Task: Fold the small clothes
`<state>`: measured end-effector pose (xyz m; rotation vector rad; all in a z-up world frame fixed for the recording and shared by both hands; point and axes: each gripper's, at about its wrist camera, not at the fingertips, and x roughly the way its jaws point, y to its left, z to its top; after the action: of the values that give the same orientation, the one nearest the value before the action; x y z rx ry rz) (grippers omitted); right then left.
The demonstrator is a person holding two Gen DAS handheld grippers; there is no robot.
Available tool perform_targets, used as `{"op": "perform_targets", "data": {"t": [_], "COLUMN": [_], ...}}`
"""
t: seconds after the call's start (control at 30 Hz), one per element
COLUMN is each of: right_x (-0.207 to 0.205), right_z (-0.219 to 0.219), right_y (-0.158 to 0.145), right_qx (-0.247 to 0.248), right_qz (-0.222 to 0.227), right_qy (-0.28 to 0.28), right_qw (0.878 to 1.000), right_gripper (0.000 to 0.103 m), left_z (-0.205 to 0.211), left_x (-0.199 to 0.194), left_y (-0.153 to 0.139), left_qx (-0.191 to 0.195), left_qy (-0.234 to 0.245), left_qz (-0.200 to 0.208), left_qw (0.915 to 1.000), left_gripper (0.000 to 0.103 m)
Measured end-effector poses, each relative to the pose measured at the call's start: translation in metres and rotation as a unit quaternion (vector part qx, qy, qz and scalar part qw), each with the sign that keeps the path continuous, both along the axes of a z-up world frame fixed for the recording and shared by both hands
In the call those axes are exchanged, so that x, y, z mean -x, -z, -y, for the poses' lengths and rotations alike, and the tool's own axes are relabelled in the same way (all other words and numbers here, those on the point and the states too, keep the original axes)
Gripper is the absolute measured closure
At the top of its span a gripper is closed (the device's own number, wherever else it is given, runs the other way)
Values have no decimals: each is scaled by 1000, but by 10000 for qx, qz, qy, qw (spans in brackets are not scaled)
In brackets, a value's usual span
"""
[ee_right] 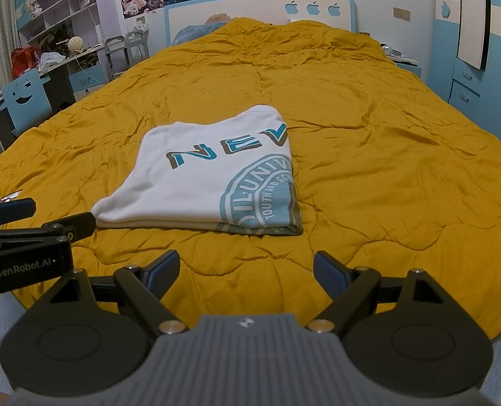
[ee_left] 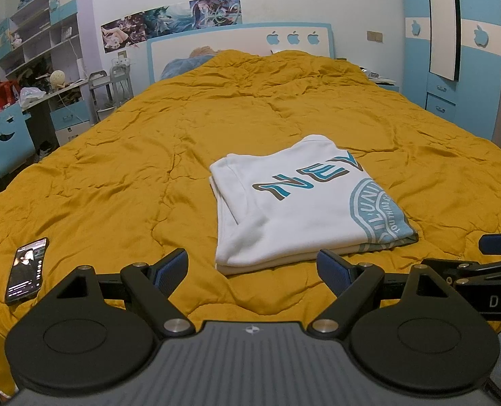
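A white T-shirt (ee_left: 294,203) with teal and brown lettering lies folded into a neat rectangle on the yellow quilt (ee_left: 149,155). It also shows in the right wrist view (ee_right: 210,176). My left gripper (ee_left: 252,269) is open and empty, just short of the shirt's near edge. My right gripper (ee_right: 246,270) is open and empty, a little back from the shirt's near right corner. The right gripper's fingers (ee_left: 497,243) show at the right edge of the left wrist view. The left gripper's fingers (ee_right: 12,208) show at the left edge of the right wrist view.
A phone (ee_left: 27,269) with a lit screen lies on the quilt to the left of my left gripper. A desk and blue chair (ee_left: 8,138) stand left of the bed. A blue wardrobe (ee_left: 467,54) stands to the right. The headboard (ee_left: 240,44) is far ahead.
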<state>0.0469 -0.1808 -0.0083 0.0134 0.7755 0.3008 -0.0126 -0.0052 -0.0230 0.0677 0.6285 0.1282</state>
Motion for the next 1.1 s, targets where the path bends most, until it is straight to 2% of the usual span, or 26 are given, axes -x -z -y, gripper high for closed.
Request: {"op": "perform_targets", "data": {"t": [0.67, 0.8, 1.1], "right_x": [0, 0, 0], "right_z": [-1, 0, 0], "right_y": [0, 0, 0], "right_qx": [1, 2, 3], "right_qz": [0, 0, 2], "right_qy": [1, -4, -3], "right_qw": [10000, 10000, 10000], "right_gripper": [21, 21, 21], "left_z": [-1, -4, -4], "left_x": [-3, -3, -1], "left_y": [0, 0, 0], "left_qx": [16, 161, 107], "left_qy": [52, 49, 26], "left_qz": [-21, -55, -12], "left_qw": [10000, 9998, 9999], "left_gripper": [3, 3, 3]}}
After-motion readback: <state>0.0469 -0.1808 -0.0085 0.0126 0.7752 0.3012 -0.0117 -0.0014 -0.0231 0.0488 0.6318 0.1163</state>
